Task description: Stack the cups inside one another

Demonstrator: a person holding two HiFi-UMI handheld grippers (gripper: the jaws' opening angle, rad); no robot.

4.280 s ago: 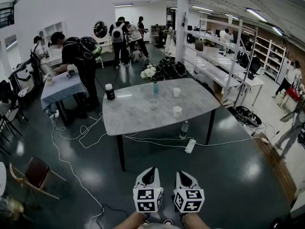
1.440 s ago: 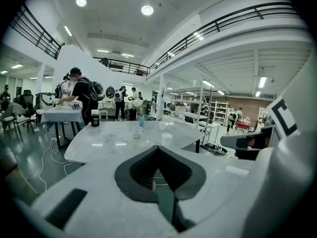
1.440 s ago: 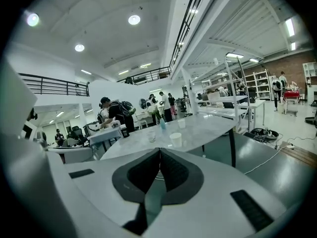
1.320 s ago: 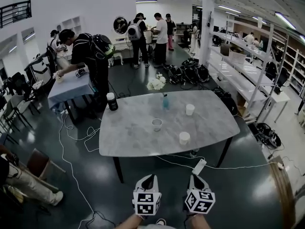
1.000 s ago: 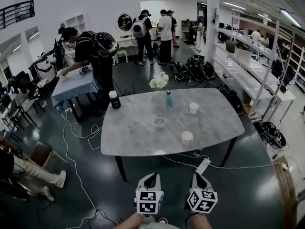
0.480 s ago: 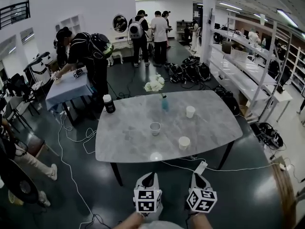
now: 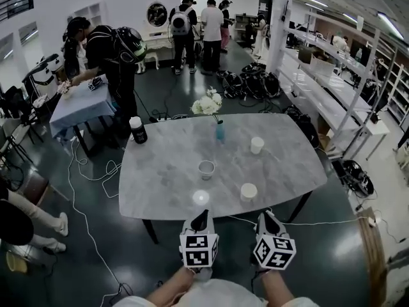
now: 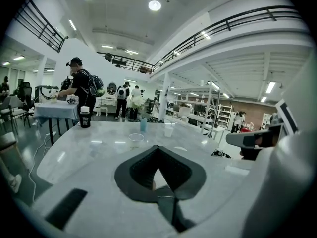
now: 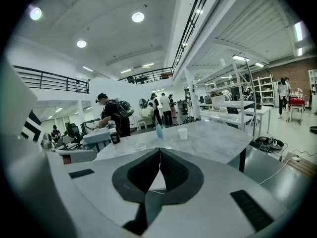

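Three cups stand apart on the grey marble table [image 7: 166, 178]: a clear cup [image 7: 206, 169] in the middle, a white cup [image 7: 248, 192] near the front edge, and another white cup [image 7: 257, 145] farther back on the right. My left gripper [image 7: 202, 215] and right gripper [image 7: 266, 216] hover side by side at the table's near edge, both shut and empty. In the left gripper view the shut jaws [image 8: 158, 148] point at the clear cup [image 8: 135, 138]. From the right gripper [image 9: 160, 150] I see the far white cup [image 9: 183, 133] ahead.
A blue vase [image 7: 220, 132] with white flowers [image 7: 208, 104] stands at the table's back, and a dark white-lidded bottle [image 7: 136, 130] at its back left corner. Cables [image 7: 83, 171] lie on the floor. People stand behind, one at a small covered table [image 7: 73, 107]. Shelving [image 7: 332, 88] runs along the right.
The table has come much closer in the head view. Both grippers now reach its near edge and have stayed shut.
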